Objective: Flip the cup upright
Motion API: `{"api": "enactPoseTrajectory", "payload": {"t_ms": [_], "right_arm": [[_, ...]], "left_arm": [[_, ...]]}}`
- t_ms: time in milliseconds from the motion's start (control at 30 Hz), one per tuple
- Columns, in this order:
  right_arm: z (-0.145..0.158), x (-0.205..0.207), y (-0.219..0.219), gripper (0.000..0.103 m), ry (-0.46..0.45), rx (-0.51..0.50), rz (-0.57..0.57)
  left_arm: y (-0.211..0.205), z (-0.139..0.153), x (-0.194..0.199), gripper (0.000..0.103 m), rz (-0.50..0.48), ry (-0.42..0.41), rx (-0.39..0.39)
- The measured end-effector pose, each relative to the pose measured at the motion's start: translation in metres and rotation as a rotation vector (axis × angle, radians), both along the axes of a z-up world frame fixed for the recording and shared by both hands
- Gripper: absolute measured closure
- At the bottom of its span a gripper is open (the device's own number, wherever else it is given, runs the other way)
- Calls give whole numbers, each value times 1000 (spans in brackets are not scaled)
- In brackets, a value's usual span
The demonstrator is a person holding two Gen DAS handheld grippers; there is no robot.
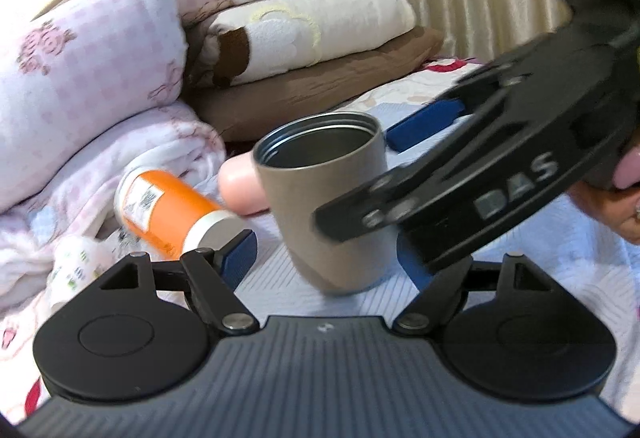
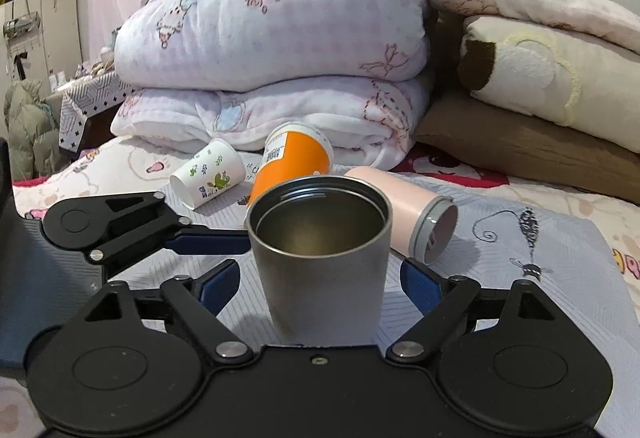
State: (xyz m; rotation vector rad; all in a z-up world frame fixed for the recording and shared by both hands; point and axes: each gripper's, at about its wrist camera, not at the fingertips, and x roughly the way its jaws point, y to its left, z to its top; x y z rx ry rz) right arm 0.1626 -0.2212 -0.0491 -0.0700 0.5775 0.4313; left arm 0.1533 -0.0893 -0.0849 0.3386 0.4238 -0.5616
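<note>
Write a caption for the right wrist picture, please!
Grey cup stands upright on the bed between the open right gripper.

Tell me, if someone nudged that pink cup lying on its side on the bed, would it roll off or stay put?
The pink cup would probably roll a little, since it lies on its round side. Being slightly tapered, it would likely curve rather than run straight. The soft quilted bedspread should slow it soon, and the orange cup close beside it may block it on that side.

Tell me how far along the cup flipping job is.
Done: the grey cup stands mouth up on the bedsheet. In hand: both tools, right tool and left tool, sit open around it. Left: backing away; the pink cup, orange cup and paper cup lie sideways.
</note>
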Motion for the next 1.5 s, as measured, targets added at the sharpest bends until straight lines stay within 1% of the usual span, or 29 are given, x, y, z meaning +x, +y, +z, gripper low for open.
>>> {"api": "enactPoseTrajectory", "payload": {"t_ms": [100, 233, 400, 600, 700, 767, 833, 900, 967, 1100, 1200, 1333, 1400, 1500], "right_arm": [[6, -15, -6, 13, -13, 32, -25], [17, -40, -7, 13, -42, 55, -79], [46, -80, 4, 13, -98, 46, -129], [72, -120, 13, 13, -124, 37, -205], [76, -140, 15, 13, -143, 32, -246], [77, -152, 16, 13, -158, 30, -268], [76, -164, 17, 13, -176, 13, -293], [73, -175, 17, 10, -186, -3, -315], [68, -185, 17, 6, -191, -7, -340], [53, -201, 21, 4, -225, -66, -373], [45, -211, 28, 1, -244, -109, -367], [40, -220, 36, 0, -242, -95, -361], [38, -220, 40, 0, -240, -83, -365], [36, -220, 45, 0, -246, -93, -382]], "left_arm": [[9, 12, -7, 27, 43, 47, -22], [19, 37, -27, 27, 110, 65, -40], [36, 72, -64, 25, 197, 82, -78], [57, 94, -109, 24, 302, 77, -85], [70, 101, -125, 24, 340, 100, -120], [76, 103, -132, 24, 361, 109, -146], [79, 104, -138, 22, 376, 102, -154], [81, 103, -145, 18, 389, 97, -163], [83, 100, -148, 17, 396, 106, -169], [85, 89, -160, 11, 415, 122, -161], [85, 82, -168, 6, 424, 115, -152], [88, 75, -173, 2, 438, 122, -141], [91, 72, -173, 2, 450, 129, -149], [96, 72, -173, 0, 471, 129, -168]]}}
